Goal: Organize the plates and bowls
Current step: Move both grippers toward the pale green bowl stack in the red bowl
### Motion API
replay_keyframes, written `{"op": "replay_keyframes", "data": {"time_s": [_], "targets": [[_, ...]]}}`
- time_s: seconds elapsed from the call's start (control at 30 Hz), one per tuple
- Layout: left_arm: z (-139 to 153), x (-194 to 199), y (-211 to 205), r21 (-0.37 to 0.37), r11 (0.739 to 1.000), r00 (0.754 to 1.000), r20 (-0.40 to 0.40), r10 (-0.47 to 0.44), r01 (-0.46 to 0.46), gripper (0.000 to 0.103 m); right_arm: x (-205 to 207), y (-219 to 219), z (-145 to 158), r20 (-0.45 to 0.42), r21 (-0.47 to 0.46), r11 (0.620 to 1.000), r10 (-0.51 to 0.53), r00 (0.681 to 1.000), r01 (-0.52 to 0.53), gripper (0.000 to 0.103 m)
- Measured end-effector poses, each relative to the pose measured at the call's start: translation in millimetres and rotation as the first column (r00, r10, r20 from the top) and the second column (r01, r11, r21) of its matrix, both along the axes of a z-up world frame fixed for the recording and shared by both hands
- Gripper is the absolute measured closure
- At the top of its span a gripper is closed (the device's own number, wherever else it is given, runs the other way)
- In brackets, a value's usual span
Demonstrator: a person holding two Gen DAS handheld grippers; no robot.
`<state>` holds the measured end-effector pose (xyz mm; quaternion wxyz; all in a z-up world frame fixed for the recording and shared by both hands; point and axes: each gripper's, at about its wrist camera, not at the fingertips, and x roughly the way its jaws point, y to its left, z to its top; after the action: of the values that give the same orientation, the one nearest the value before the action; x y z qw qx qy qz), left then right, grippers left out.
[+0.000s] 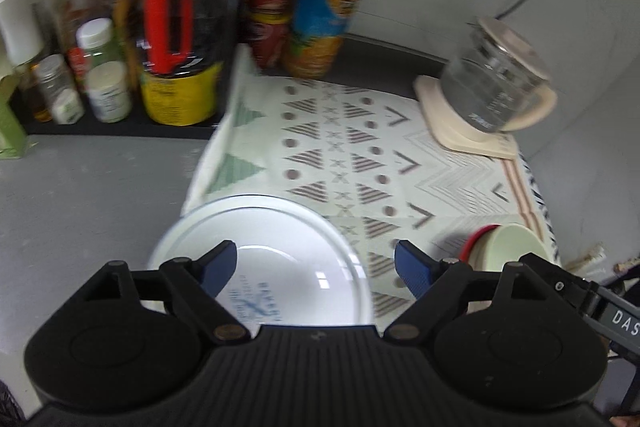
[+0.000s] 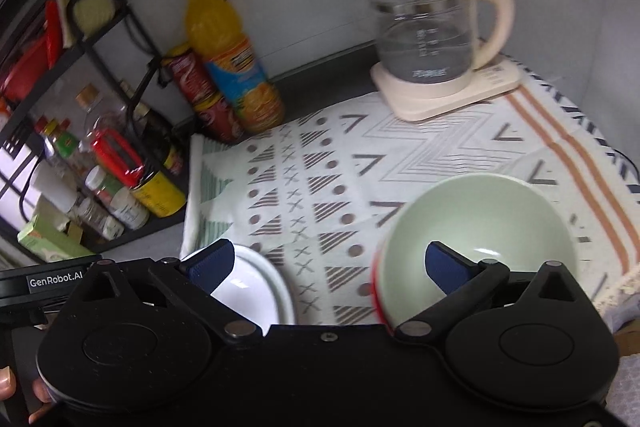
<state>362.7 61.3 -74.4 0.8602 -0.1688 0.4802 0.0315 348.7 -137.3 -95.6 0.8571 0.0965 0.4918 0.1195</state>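
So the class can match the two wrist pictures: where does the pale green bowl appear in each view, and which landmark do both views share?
Left wrist view: the pale green bowl sits at lower right on the patterned cloth, seen small beyond the right tong.
Right wrist view: the same bowl fills the lower right, large and close, partly behind the right tong.
Shared landmark: the glass kettle at the cloth's far right corner.

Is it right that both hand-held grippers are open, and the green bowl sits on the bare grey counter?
Not quite. Both are open, but the green bowl sits on the patterned cloth, not on the bare grey counter. The right wrist view shows this.
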Motion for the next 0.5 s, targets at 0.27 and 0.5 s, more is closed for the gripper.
{"op": "replay_keyframes", "data": {"time_s": [0.27, 0.5], "targets": [[-2, 17, -40, -0.010, 0.995, 0.995, -0.004, -0.103, 0.103, 0.018, -5, -42, 4, 0.006, -0.024, 0.994, -0.108, 0.994, 0.108, 0.000], [-11, 34, -76, -0.027, 0.978, 0.978, -0.020, -0.207, 0.206, 0.019, -11, -75, 1, -0.012, -0.038, 0.976, -0.214, 0.977, 0.213, 0.000]]}}
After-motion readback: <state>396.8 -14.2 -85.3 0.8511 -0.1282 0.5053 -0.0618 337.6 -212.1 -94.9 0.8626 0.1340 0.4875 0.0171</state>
